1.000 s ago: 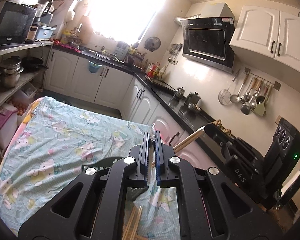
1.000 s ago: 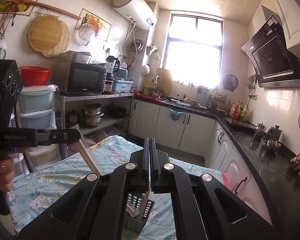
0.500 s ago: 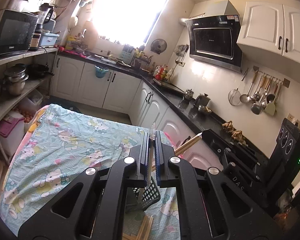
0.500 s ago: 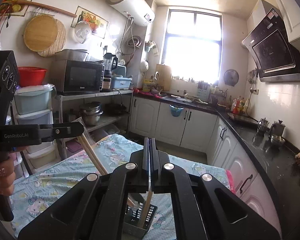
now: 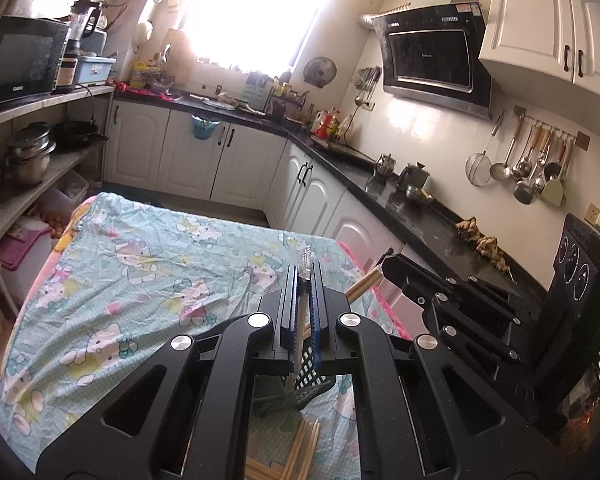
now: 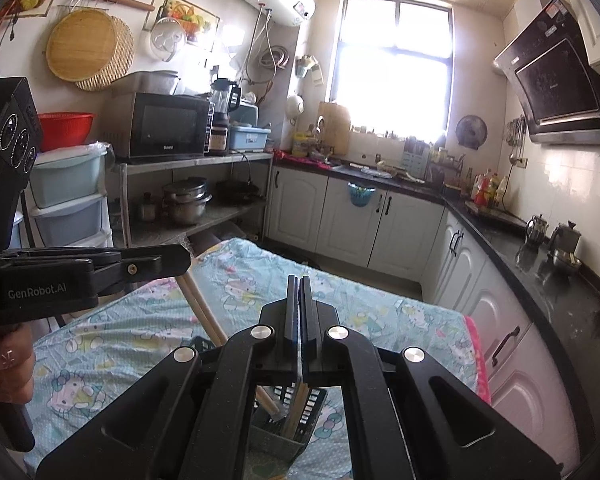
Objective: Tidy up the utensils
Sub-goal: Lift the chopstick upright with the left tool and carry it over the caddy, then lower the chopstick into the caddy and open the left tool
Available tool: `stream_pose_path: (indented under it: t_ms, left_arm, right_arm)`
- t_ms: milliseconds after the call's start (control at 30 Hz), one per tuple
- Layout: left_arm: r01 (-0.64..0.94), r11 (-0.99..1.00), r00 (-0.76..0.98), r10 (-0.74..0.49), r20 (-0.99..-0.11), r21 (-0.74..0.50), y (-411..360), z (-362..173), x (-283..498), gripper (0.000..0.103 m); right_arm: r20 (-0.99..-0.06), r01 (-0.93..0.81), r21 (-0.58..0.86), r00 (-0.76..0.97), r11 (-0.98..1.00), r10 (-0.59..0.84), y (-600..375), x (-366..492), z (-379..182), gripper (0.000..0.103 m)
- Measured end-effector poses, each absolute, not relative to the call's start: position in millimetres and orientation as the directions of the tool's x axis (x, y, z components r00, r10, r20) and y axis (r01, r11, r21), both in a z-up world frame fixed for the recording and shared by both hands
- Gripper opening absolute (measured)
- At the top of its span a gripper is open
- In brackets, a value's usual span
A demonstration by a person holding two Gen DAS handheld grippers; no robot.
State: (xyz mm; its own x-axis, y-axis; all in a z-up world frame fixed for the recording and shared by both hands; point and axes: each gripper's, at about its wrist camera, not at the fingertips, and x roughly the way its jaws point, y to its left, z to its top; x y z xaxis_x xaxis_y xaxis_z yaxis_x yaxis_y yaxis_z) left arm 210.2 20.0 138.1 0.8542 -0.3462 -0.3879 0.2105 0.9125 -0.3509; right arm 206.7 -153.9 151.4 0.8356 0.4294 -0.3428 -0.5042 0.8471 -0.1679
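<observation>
A dark slotted utensil basket (image 6: 300, 420) stands on the table, right under both grippers; in the left wrist view the basket (image 5: 314, 380) shows between the finger mounts. My left gripper (image 5: 305, 276) is shut on a pair of wooden chopsticks with a clear wrapper (image 5: 307, 258) sticking out above the pads. The left gripper (image 6: 182, 258) holds its chopsticks (image 6: 204, 314) slanting down into the basket. My right gripper (image 6: 299, 284) is shut on another pair of chopsticks (image 6: 294, 398) whose lower ends reach into the basket. The right gripper (image 5: 392, 266) and its chopsticks (image 5: 364, 284) sit to the right.
The table wears a light blue cartoon-cat cloth (image 5: 140, 272). Several loose chopsticks (image 5: 304, 452) lie on it near the front edge. White cabinets with a black counter (image 5: 400, 208) run along the right, and a shelf with pots (image 6: 188, 204) stands on the left. A hand (image 6: 8, 364) grips the left handle.
Both grippers have come down and forward over the table. The basket has come into view under them, and both pairs of chopsticks now dip into it.
</observation>
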Motion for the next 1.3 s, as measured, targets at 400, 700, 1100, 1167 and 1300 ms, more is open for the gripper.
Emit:
stream_pose_path:
  t_ms: [400, 700, 1100, 1167, 1300]
  left_arm:
    - [0.201, 0.911, 0.827, -0.355, -0.436, -0.361, 16, 115, 219, 0.005]
    - [0.188, 0.911, 0.815, -0.353, -0.459, -0.368, 22, 106, 218, 0.022]
    - [0.174, 0.915, 0.844, -0.330, -0.423, -0.365, 34, 118, 198, 0.066]
    - [0.172, 0.915, 0.847, -0.327, -0.419, -0.365, 36, 119, 195, 0.074]
    - [0.170, 0.914, 0.850, -0.326, -0.414, -0.369, 40, 120, 187, 0.082]
  right_arm:
    - [-0.416, -0.514, -0.120, 0.803, 0.849, 0.427, -156, 220, 127, 0.004]
    - [-0.438, -0.514, -0.108, 0.793, 0.851, 0.424, -160, 220, 118, 0.021]
    - [-0.419, -0.499, -0.093, 0.804, 0.861, 0.421, -178, 206, 122, 0.047]
    - [-0.413, -0.497, -0.083, 0.806, 0.864, 0.424, -181, 203, 124, 0.051]
    - [-0.399, -0.491, -0.070, 0.812, 0.868, 0.426, -186, 195, 126, 0.056]
